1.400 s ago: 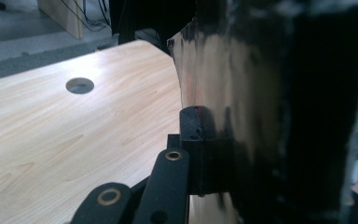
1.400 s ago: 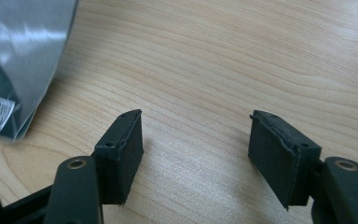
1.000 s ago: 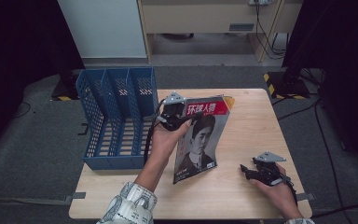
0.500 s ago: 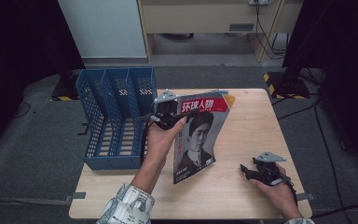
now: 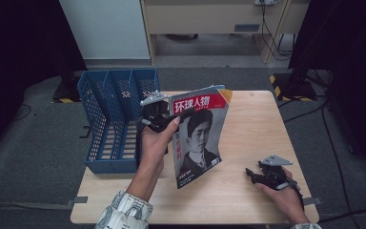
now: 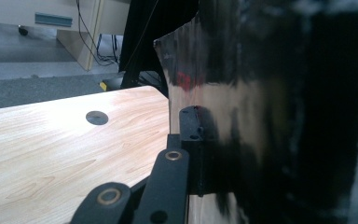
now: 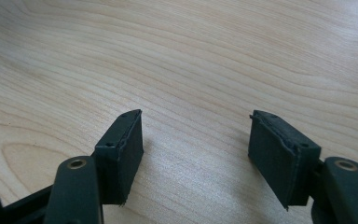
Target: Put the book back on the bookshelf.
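The worktop (image 5: 248, 191), a pale wood surface, is carrying the equipment. A dark round spot (image 6: 97, 117) is showing on its surface in the left gripper view.

The blue rack (image 5: 109, 119), a slotted plastic file holder with several upright compartments, is lying at the left part of the worktop, its open side facing up.

The magazine (image 5: 198, 136), bearing a red title band and a portrait on its cover, is being held raised above the middle of the worktop, tilted, with its upper edge away from the person and its lower corner hanging just over the wood. It is positioned just beside the right edge of the blue rack.

The left hand-held gripper (image 5: 159, 114) is clamping the magazine at its upper left edge; in the left gripper view the glossy page is lying between the closed jaws.

The right hand-held gripper (image 5: 255, 175) is resting on the worktop at the near right, well apart from the magazine. Its jaws are standing apart with only bare wood between them, gripping nothing.
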A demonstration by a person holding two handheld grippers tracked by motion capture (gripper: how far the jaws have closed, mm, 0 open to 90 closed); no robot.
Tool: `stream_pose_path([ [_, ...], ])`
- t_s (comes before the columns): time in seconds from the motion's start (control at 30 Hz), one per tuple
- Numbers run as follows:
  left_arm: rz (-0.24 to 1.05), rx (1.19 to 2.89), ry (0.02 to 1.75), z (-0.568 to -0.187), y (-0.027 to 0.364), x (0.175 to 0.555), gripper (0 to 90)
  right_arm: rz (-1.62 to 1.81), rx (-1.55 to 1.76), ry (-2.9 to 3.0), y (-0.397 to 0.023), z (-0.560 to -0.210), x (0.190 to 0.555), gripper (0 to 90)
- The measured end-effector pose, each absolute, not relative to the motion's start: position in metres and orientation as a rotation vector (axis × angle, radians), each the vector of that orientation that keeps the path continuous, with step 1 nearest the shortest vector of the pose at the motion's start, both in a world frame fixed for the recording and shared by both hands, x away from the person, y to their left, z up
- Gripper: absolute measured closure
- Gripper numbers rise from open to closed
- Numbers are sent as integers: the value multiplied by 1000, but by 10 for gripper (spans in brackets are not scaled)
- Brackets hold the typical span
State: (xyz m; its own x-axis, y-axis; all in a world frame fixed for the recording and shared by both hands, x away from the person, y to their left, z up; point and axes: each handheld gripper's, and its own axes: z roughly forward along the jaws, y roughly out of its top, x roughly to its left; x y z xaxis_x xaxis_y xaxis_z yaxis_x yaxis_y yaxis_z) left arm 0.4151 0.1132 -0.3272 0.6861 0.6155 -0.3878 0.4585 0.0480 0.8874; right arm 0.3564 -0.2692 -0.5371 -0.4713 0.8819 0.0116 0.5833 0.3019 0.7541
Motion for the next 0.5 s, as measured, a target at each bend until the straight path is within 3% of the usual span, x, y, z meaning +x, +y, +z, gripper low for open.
stream_pose_path([
  [0.5, 121, 1500, 926, -325, 139, 408, 867, 996, 1310, 2169, -269, -537, 356, 354],
])
